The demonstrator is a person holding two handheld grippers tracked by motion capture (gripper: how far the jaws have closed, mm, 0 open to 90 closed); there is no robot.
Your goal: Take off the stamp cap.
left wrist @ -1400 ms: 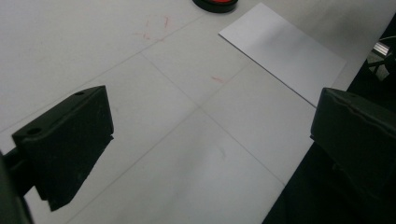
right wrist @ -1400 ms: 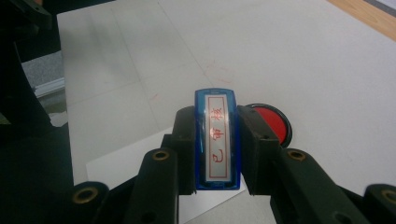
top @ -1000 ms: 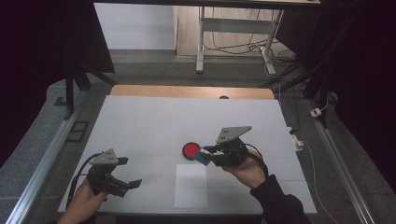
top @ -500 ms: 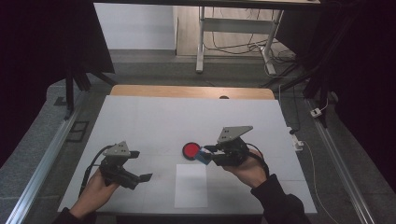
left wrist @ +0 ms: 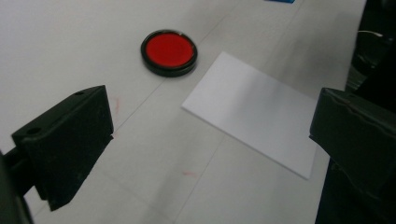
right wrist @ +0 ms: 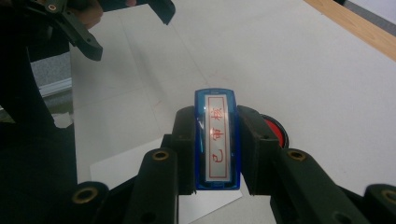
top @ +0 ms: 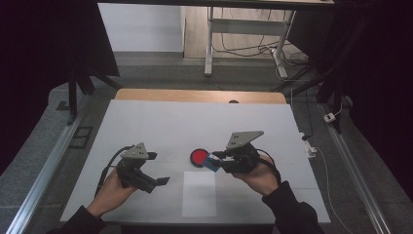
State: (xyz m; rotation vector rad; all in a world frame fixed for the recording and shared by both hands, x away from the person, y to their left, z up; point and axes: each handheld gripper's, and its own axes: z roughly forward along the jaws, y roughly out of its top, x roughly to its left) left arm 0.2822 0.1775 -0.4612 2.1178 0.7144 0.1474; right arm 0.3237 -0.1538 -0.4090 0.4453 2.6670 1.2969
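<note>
My right gripper (top: pixel 214 162) is shut on a blue stamp (top: pixel 211 163), held just above the table beside a round red ink pad (top: pixel 198 157). In the right gripper view the stamp (right wrist: pixel 217 140) sits upright between the two pads, its label with red characters facing the camera, and the ink pad (right wrist: pixel 276 129) peeks out behind the right jaw. A white paper sheet (top: pixel 199 193) lies in front of the ink pad. My left gripper (top: pixel 159 169) hovers left of the sheet, open and holding nothing. Its view shows the ink pad (left wrist: pixel 169 51) and the sheet (left wrist: pixel 259 109) ahead.
The white tabletop (top: pixel 195 122) has a wooden strip (top: pixel 199 96) along its far edge. Metal rails (top: pixel 46 170) run down both sides. A desk frame and cables (top: pixel 243 44) stand on the floor beyond the table.
My left gripper has moved to the right, closer to the white sheet, still open. The right gripper with the stamp has stayed put.
</note>
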